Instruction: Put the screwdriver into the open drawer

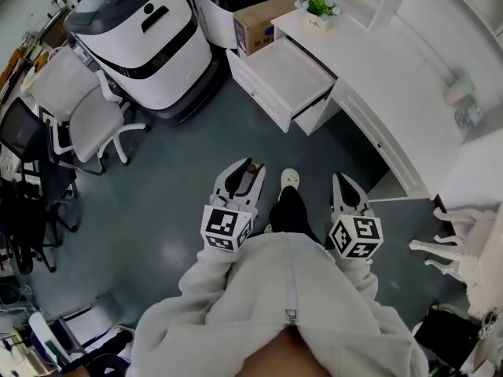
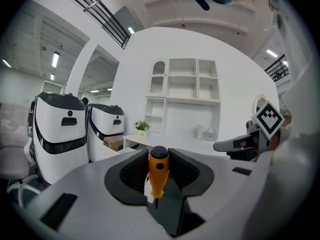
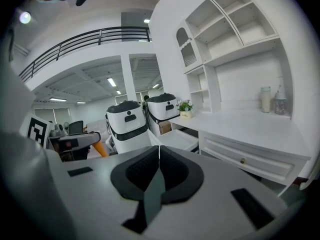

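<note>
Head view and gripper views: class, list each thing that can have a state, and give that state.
open drawer: pulled out, looks empty.
knobbed drawer: closed.
screwdriver: gripped, not yet put away.
left gripper: shut on the screwdriver.
right gripper: shut, empty.

i looked down on a dark grey floor (image 1: 181, 210). a long white desk (image 1: 409, 93) ran along the wall, with a white shelf unit (image 2: 182, 91) above it and a potted plant (image 1: 318, 5) at its end. two white-and-black machines (image 1: 141, 38) stood beside a cardboard box (image 1: 255, 22), with a white office chair (image 1: 82, 104) near them. strip lights (image 2: 55, 60) glowed overhead, and a railed balcony (image 3: 85, 38) crossed the hall.
</note>
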Demonstrator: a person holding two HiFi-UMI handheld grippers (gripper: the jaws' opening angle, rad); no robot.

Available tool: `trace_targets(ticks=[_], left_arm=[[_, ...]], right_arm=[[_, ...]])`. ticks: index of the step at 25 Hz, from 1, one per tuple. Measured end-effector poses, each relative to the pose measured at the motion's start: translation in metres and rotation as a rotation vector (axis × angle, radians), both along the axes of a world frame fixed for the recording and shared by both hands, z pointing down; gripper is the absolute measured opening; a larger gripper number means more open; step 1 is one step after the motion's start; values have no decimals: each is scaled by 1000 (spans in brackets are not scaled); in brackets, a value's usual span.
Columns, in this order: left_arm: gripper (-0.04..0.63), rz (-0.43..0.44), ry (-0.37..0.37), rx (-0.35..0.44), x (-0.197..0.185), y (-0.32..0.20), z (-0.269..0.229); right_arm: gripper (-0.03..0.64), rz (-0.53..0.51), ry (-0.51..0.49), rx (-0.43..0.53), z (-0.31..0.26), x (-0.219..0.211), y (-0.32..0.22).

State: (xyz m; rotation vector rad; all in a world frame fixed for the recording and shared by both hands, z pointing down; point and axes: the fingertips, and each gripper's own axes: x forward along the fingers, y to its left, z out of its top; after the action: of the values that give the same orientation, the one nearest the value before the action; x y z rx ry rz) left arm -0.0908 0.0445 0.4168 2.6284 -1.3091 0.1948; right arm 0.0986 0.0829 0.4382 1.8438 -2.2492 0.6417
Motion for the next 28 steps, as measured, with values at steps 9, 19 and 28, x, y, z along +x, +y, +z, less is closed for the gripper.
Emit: trace_targets(ticks=[9, 19, 28], left_arm=[[132, -22, -12, 1, 12, -56, -1], [132, -47, -13, -3, 37, -137, -2], [132, -82, -6, 3, 52, -206, -5]], right_arm=[[34, -19, -7, 2, 1, 16, -65], [34, -40, -9, -8, 3, 43, -146], [34, -65, -5, -8, 2, 62, -216]])
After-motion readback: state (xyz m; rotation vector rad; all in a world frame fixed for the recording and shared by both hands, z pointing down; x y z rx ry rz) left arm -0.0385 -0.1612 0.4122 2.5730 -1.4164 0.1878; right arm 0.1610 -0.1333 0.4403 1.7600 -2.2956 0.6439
